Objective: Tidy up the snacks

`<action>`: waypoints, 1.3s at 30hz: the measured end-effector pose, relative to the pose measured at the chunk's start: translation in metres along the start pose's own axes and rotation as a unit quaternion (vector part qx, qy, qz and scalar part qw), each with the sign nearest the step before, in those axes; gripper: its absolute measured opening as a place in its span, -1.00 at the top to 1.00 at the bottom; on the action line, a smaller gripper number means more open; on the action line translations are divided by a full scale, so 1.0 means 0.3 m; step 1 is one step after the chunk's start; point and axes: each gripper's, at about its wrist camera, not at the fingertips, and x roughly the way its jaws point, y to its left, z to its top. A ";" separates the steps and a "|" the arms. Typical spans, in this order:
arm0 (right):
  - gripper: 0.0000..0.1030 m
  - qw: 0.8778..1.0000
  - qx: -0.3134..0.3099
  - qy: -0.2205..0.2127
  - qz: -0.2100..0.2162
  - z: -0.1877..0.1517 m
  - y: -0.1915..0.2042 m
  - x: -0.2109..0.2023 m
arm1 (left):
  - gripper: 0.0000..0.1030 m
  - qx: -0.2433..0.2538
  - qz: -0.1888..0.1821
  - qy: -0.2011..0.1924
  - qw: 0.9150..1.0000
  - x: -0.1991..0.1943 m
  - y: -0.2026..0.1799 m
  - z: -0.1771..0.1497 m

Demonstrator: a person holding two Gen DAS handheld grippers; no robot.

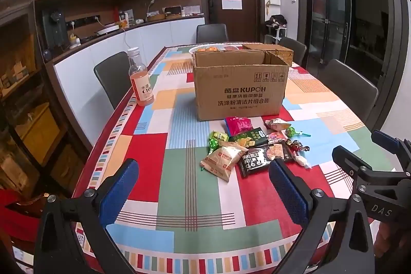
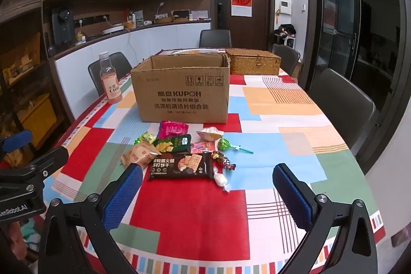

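A heap of wrapped snacks lies on the patchwork tablecloth in front of an open cardboard box (image 1: 240, 84) (image 2: 183, 91). The heap holds a black cracker pack (image 1: 264, 157) (image 2: 182, 166), tan biscuit packets (image 1: 223, 158) (image 2: 140, 154), a pink bag (image 1: 237, 125) (image 2: 172, 129), a dark green pack (image 2: 174, 143), a green lollipop (image 2: 226, 144) and small candies. My left gripper (image 1: 203, 193) hovers open near the table's front edge, short of the heap. My right gripper (image 2: 208, 197) is also open, empty, just short of the cracker pack. The right gripper shows at the left wrist view's right edge.
A pink drink bottle (image 1: 140, 78) (image 2: 109, 80) stands left of the box. Behind the box sit a woven lidded basket (image 2: 254, 64) and a white tray with fruit (image 1: 213, 49). Dark chairs (image 2: 341, 104) ring the table; a counter runs along the left wall.
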 end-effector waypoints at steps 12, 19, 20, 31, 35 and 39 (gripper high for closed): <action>-0.98 1.000 -0.001 0.001 0.002 0.000 0.004 -0.001 | -1.00 0.000 0.001 0.000 1.000 0.001 0.005 0.000; -0.98 1.000 -0.001 0.002 0.002 0.001 0.003 0.002 | -1.00 0.001 0.001 -0.001 1.000 0.001 0.007 0.004; -0.98 1.000 -0.001 0.002 0.002 0.001 0.004 0.004 | -1.00 0.000 0.000 0.000 1.000 0.000 0.008 0.005; -0.98 1.000 -0.001 0.004 0.002 0.000 0.004 0.008 | -1.00 0.003 0.000 0.002 1.000 0.008 0.004 0.004; -0.98 1.000 -0.001 0.005 0.002 0.001 0.003 0.008 | -1.00 0.003 0.001 0.002 1.000 0.011 0.003 0.004; -0.98 1.000 -0.001 0.005 0.002 0.001 0.003 0.009 | -1.00 0.003 0.001 0.003 1.000 0.012 0.002 0.004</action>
